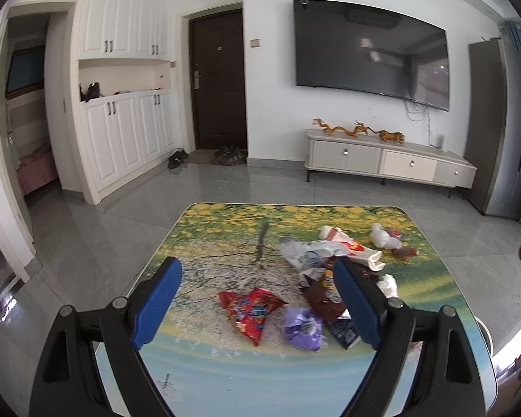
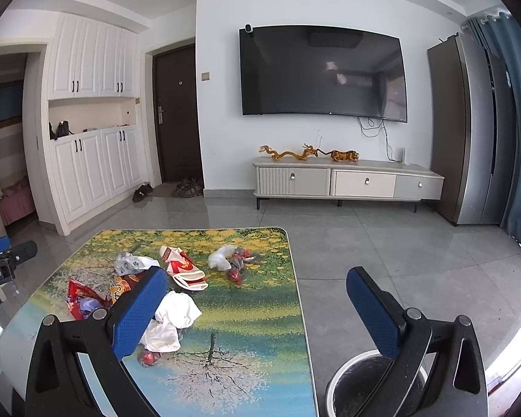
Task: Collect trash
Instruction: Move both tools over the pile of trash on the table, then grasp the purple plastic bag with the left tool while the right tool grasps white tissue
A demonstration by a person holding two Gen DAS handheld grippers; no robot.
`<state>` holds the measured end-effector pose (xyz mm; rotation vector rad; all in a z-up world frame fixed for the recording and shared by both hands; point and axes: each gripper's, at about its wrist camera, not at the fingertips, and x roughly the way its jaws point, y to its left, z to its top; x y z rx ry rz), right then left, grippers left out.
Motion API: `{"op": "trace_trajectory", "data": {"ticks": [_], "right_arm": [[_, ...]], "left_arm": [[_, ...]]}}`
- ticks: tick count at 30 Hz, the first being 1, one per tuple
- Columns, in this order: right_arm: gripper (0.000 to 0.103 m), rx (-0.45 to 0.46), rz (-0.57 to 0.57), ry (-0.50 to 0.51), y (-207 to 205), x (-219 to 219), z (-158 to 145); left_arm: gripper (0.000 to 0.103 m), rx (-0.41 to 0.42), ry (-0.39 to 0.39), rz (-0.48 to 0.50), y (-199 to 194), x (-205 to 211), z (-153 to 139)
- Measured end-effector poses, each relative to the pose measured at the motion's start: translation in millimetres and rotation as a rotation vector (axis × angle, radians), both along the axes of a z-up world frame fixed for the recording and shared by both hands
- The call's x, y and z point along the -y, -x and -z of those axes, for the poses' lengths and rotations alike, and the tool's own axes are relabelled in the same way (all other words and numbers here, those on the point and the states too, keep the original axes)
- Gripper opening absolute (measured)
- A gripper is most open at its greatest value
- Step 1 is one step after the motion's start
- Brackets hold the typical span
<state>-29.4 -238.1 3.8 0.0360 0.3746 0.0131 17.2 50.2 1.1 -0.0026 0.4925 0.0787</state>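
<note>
Left wrist view: my left tool hangs above the bench, jaws wide apart and holding nothing, framing the litter as I read it for a first pick. Item one, red snack wrapper, lies flat between the jaws, its long axis running from the upper left down to a point toward me. Item two, crumpled purple bag, sits just beside it on the right, no clear axis. Item three, dark brown wrapper, is partly hidden behind the right finger. Item four, clear plastic bag, and item five, red-and-white paper cup, lie farther off; the cup is on its side, long axis slanting away to the left. Item six, small white bag with red scraps, sits near the far right edge. Right wrist view: my right tool is likewise spread apart and empty, held off the bench's right side, I judge because the bin stands on the floor there, below the right finger. White crumpled tissue lies near the left finger, touching a second white wad; a small red scrap lies nearest me. All trash remains on the bench; none collected yet.
</note>
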Motion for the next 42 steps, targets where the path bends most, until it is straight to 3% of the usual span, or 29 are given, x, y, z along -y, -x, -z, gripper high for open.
{"op": "trace_trajectory", "data": {"ticks": [12,16,19,21,24,27,35,40,42], "right_arm": [[0.103,-0.009,-0.012,-0.067,-1,15,5],[0.103,-0.039,-0.037,-0.086,-8,12,11],[0.092,-0.074,-0.077,-0.106,-16,8,18],[0.076,-0.11,-0.116,-0.124,-23,3,25],[0.057,-0.181,-0.199,-0.174,-36,-5,39],[0.047,-0.26,-0.272,-0.218,-50,-10,53],[0.042,-0.47,-0.418,-0.277,-87,-35,95],[0.042,-0.539,-0.438,-0.266,-103,-45,117],[0.041,-0.561,-0.444,-0.268,-104,-47,123]], "left_arm": [[0.088,-0.035,0.054,-0.133,-4,-57,14],[0.086,-0.065,0.091,-0.114,-5,-67,24],[0.076,-0.114,0.11,-0.02,-8,-55,36],[0.065,-0.162,0.124,0.058,-11,-42,47],[0.063,-0.231,0.138,0.167,-19,-20,64],[0.063,-0.275,0.116,0.227,-27,0,77],[0.063,-0.358,0.072,0.254,-55,20,105],[0.063,-0.394,0.068,0.248,-69,18,117],[0.058,-0.4,0.068,0.248,-72,18,121]]}}
